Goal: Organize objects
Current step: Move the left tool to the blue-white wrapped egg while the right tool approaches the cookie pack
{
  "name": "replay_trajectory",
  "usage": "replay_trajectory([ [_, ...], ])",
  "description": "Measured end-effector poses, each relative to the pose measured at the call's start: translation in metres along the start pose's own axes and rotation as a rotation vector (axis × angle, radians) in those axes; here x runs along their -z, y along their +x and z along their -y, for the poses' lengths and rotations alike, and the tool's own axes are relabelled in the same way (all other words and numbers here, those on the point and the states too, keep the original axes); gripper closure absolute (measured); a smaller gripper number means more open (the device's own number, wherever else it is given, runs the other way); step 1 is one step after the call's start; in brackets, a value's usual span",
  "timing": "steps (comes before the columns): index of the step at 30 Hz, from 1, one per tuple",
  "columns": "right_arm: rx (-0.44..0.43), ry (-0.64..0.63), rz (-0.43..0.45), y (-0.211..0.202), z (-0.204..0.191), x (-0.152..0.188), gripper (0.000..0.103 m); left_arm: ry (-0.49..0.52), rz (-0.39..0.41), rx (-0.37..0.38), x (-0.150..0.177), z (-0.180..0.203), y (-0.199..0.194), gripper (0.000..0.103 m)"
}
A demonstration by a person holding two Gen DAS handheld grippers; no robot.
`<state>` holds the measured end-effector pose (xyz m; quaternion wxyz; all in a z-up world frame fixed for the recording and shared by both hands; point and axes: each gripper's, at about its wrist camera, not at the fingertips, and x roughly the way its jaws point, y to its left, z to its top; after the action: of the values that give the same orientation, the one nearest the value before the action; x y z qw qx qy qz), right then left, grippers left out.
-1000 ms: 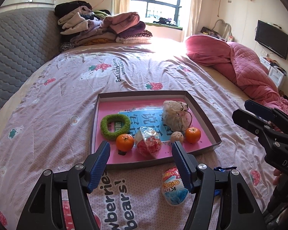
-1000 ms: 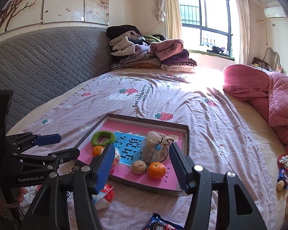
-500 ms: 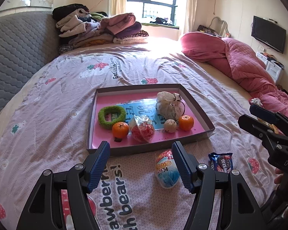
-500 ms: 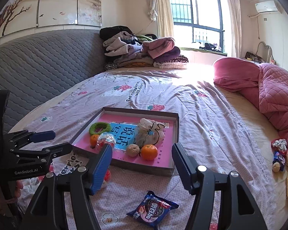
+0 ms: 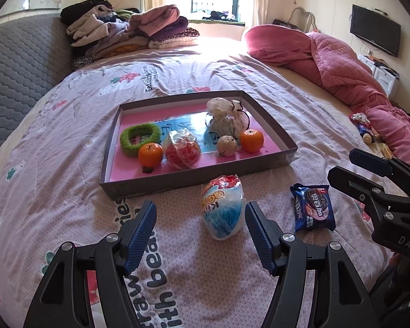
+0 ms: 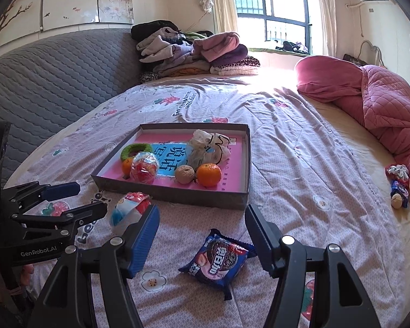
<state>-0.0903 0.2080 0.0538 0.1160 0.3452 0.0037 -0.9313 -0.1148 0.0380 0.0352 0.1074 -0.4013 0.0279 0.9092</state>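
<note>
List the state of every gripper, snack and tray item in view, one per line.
left gripper: open, empty
right gripper: open, empty
egg-shaped snack: on bed, outside tray
cookie packet: sealed, on bed
tray: open, holding items
drawstring pouch: tied, in tray

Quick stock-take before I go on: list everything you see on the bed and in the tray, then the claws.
Tray: 1, grey walls, pink floor, mid-bed.
Oranges: 2, orange, in tray, one left, one right.
Ring: 1, green fuzzy, tray left.
Clear bag: 1, red contents, tray front centre.
Drawstring pouch: 1, cream, tray back right.
Small ball: 1, beige, beside right orange.
Egg-shaped packet: 1, white, blue and red, on bedspread before tray.
Cookie packet: 1, blue, on bedspread, right of egg packet.
Folded clothes: pile, mixed colours, far end.
Quilt: 1, pink, right side.
Small items: several, right edge by quilt, unclear.
Left claw: open, empty.
Right claw: open, empty.
</note>
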Motion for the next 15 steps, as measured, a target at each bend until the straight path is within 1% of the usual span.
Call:
replay_trajectory([
  [9, 0.019, 0.019, -0.047, 0.006, 0.003, 0.018, 0.039, 0.033, -0.024, 0.01, 0.006, 0.014, 0.012, 0.034],
  [11, 0.025, 0.031, -0.064, 0.009, 0.005, 0.021, 0.039, 0.035, -0.03, 0.0, 0.005, 0.016, 0.015, 0.034],
  [15, 0.055, 0.048, -0.089, 0.016, 0.008, 0.025, 0.039, 0.04, -0.038, 0.001, 0.003, 0.019, 0.022, 0.034],
])
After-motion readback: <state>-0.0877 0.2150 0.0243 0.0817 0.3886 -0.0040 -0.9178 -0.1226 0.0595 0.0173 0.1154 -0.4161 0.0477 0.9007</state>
